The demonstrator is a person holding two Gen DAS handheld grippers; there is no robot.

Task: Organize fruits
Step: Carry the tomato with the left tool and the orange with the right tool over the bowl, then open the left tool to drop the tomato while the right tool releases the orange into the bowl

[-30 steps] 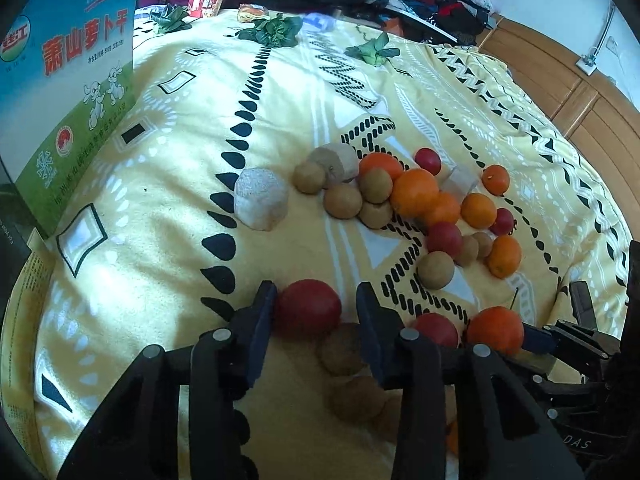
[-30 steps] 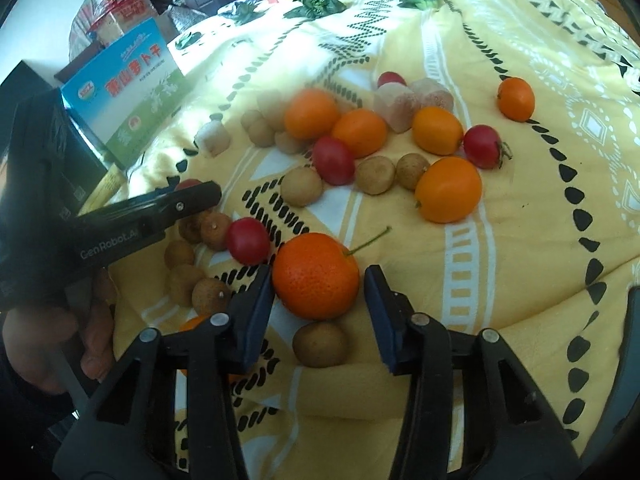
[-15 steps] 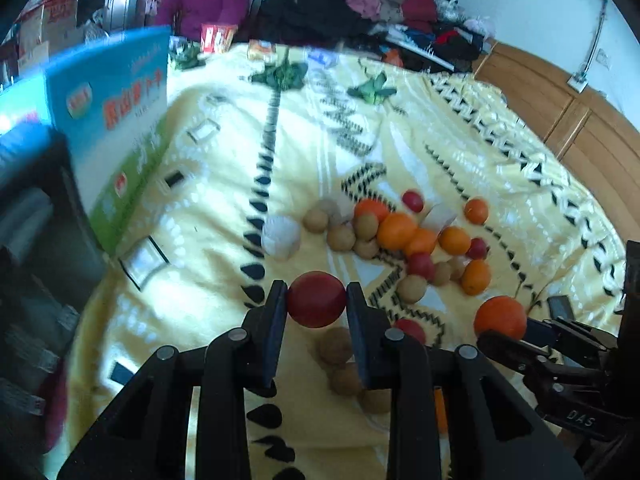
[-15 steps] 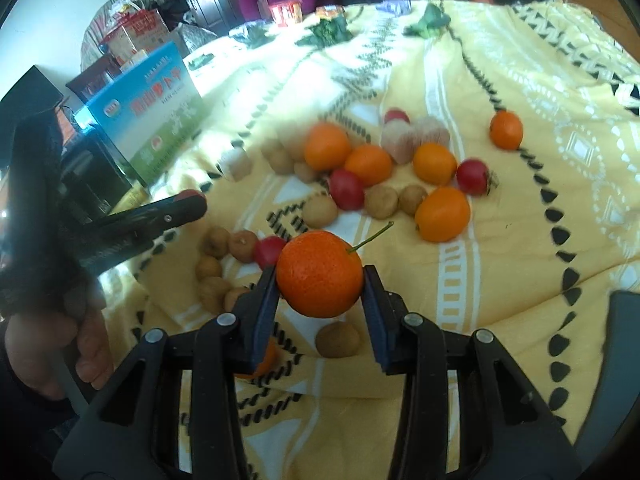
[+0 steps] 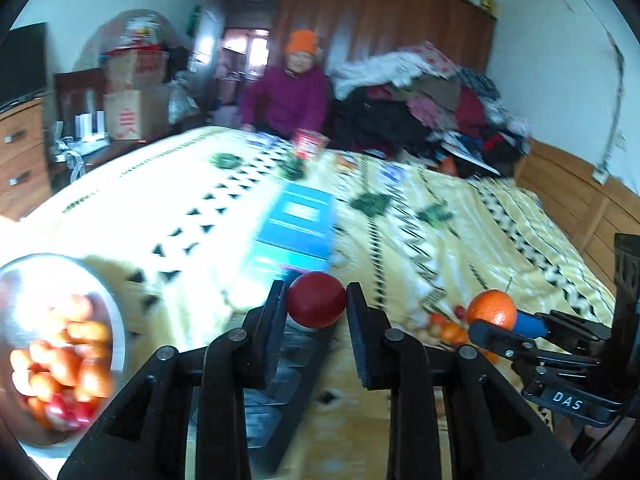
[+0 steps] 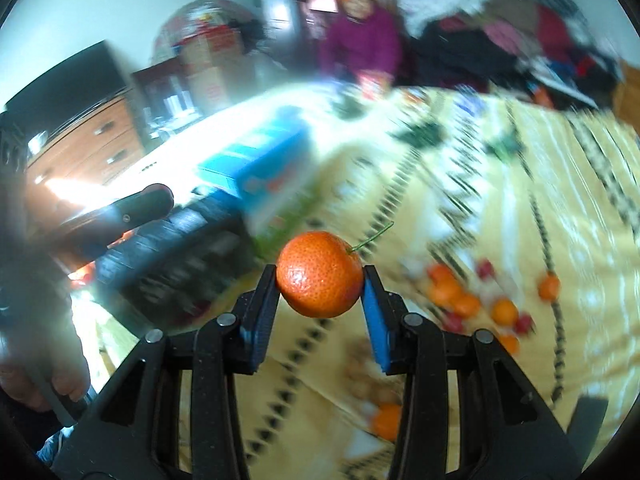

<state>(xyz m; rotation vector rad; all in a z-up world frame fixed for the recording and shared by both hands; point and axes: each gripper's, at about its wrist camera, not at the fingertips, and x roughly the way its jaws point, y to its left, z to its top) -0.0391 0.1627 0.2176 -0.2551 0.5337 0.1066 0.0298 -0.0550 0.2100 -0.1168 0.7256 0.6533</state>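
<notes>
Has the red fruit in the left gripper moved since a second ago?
Yes. The red fruit, clamped by the left gripper, has gone up and leftward off the yellow bedspread, toward the metal bowl.

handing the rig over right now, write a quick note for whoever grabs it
Left gripper: shut on the red fruit, held up off the bed.
Right gripper: shut on the stemmed orange, also lifted.
Metal bowl at the left already holds orange and red fruit.
Left to do: drop off both held fruits, then clear the loose pile lying on the yellow bedspread. The views are blurred, so no count of the pile.
</notes>
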